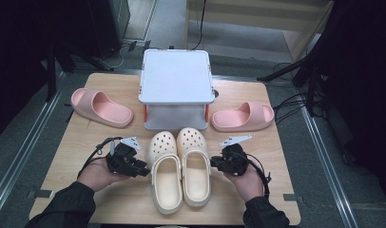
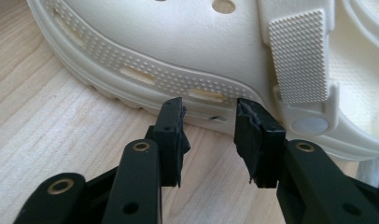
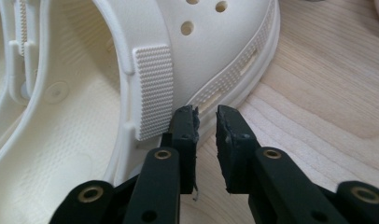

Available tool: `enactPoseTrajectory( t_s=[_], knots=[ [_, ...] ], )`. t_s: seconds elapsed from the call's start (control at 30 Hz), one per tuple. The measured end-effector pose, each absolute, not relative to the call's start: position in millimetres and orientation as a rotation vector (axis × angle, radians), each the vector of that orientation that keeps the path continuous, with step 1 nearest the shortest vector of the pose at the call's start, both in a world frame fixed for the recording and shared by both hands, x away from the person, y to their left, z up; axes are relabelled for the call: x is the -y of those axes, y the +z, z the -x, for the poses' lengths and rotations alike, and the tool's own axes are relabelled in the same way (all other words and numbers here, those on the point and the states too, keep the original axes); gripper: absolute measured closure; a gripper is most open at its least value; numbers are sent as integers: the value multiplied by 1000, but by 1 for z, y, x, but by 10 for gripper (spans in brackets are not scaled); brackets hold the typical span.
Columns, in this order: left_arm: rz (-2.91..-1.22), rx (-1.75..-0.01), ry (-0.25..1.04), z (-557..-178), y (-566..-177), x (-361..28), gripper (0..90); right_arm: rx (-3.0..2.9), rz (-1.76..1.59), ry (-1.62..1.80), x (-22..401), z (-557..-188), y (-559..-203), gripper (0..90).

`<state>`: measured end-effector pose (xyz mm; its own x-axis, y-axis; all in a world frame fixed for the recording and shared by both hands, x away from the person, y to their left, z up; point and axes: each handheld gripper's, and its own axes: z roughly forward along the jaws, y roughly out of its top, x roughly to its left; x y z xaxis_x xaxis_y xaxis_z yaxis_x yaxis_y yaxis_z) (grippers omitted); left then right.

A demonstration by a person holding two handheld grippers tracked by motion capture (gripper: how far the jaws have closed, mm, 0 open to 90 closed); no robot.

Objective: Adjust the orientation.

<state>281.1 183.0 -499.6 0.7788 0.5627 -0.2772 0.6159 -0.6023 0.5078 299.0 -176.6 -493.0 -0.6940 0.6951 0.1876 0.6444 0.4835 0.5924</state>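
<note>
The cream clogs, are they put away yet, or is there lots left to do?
Not yet. The pair of cream perforated foam clogs stands side by side on the wooden table before the white two-tier rack. In hand: left gripper and right gripper, both open, flank the clogs' sides. Gripping and moving them likely remain.

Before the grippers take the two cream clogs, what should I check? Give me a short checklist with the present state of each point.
1. Left gripper open, nothing between its jaws: ok.
2. Right gripper open, nothing between its jaws: ok, though the gap is narrow.
3. Left gripper lined up with the outer side of the left clog: ok, tips are at its sole edge.
4. Right gripper at the outer side of the right clog, near the strap: ok.
5. Clogs side by side, upright, toes toward the white rack: ok.
6. Lower shelf of the rack free: cannot tell.
</note>
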Motion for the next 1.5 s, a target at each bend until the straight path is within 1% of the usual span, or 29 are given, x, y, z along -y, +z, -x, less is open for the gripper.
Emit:
enactPoseTrajectory(
  t_s=[0.27,0.33,0.47,0.53,0.57,0.7,0.77,1.07,1.13,1.2,1.27,1.3,1.33,1.37,1.47,1.5],
  knots=[
    [-2295,-916,-46,-287,-485,-201,609,-2529,-1216,1143,188,-293,-478,736],
    [-2272,-927,-35,-289,-482,-203,617,-2485,-1212,1238,191,-285,-467,716],
    [-2240,-931,-24,-294,-475,-208,636,-2464,-1185,1283,189,-278,-459,693],
    [-2217,-934,-16,-297,-472,-210,650,-2460,-1166,1301,187,-273,-455,681],
    [-2186,-933,-17,-300,-470,-212,670,-2456,-1132,1314,183,-268,-451,666],
    [-2174,-942,-8,-304,-466,-213,692,-2454,-1102,1330,176,-261,-446,644],
    [-2164,-947,-6,-309,-463,-214,694,-2468,-1074,1332,169,-255,-444,614],
    [-2141,-946,9,-320,-448,-214,696,-2514,-999,1353,148,-242,-447,573],
    [-2139,-940,17,-325,-444,-215,696,-2537,-1000,1352,140,-241,-451,538],
    [-2129,-939,24,-331,-439,-215,696,-2535,-1008,1349,139,-242,-452,527],
    [-2128,-935,33,-335,-434,-214,697,-2547,-1026,1343,134,-244,-458,484],
    [-2128,-932,41,-338,-431,-214,697,-2547,-1026,1343,134,-244,-458,484],
    [-2130,-928,50,-342,-427,-213,696,-2545,-1035,1338,129,-246,-461,436],
    [-2126,-929,58,-343,-425,-212,696,-2545,-1035,1338,129,-246,-461,436],
    [-2128,-914,76,-352,-413,-211,697,-2533,-1057,1331,124,-247,-464,359],
    [-2126,-911,88,-355,-409,-210,697,-2533,-1057,1331,124,-247,-464,359]
  ],
)
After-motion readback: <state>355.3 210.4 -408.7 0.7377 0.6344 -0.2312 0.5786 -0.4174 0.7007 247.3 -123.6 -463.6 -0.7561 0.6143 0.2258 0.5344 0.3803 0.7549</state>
